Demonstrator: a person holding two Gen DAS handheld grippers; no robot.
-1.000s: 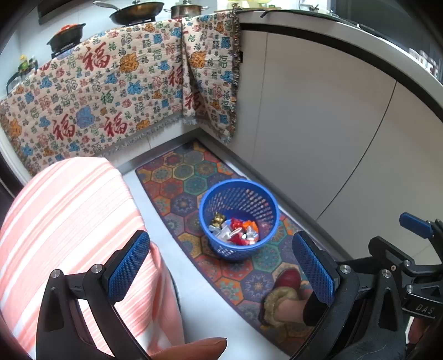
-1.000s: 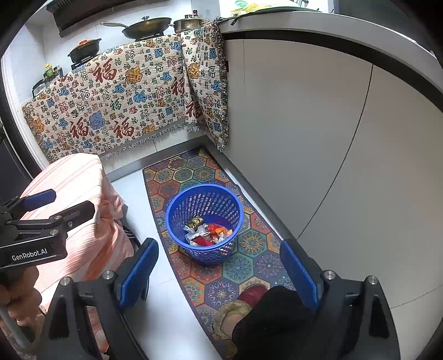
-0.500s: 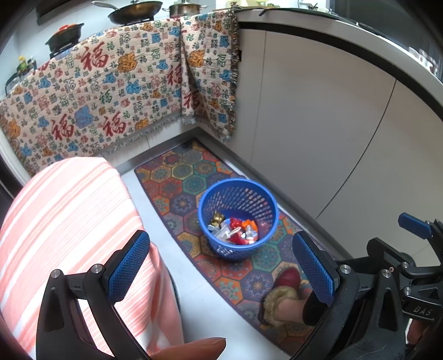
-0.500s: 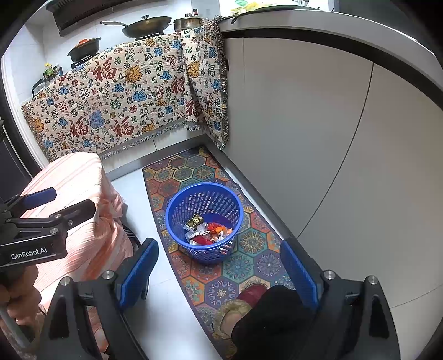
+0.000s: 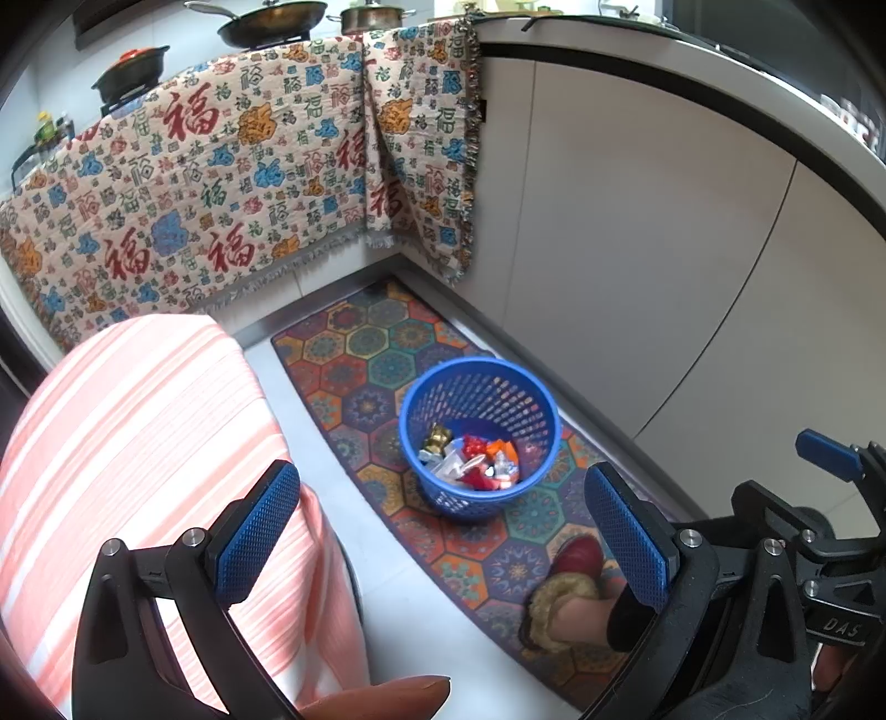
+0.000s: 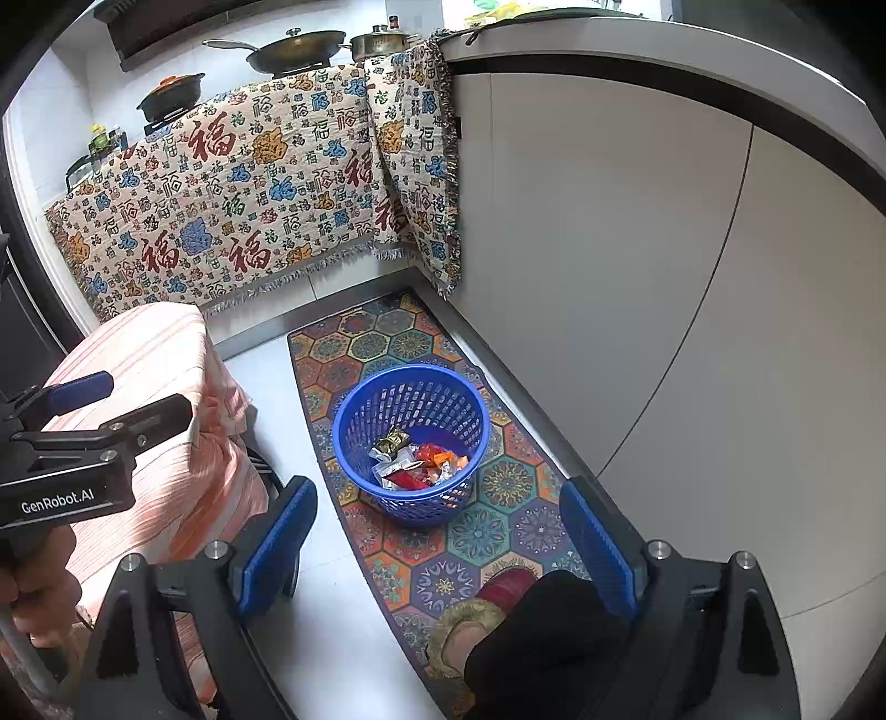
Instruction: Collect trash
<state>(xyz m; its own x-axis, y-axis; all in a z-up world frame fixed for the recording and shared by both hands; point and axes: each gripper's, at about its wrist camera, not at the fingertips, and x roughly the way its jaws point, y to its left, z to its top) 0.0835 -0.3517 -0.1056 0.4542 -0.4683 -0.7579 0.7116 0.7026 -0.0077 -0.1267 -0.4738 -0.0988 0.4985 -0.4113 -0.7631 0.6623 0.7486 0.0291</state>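
Blue plastic mesh forms the basket [image 5: 479, 437] that stands in the middle of both views, on a runner rug [image 5: 382, 354] patterned with bright hexagons. The trash [image 5: 473, 462], a heap of crumpled wrappers in red, orange, silver and gold, lies at the bottom of the basket.

The left gripper [image 5: 443, 531] frames the lower part of its view with its blue pads spread wide and nothing between them. The right gripper [image 6: 437, 540] likewise stands wide open and empty, the basket showing above the gap.

At lower left a seat draped in pink-striped cloth [image 5: 133, 443] crowds close beside the left gripper's finger. A foot in a red slipper [image 5: 570, 559] with a fuzzy collar rests on the rug at lower centre, between the basket and the grippers. White cabinet fronts [image 6: 637, 249] curve along the right. A fringed printed cloth [image 6: 238, 188] hangs over the far counter at upper left, with pans [image 6: 293, 50] on top.
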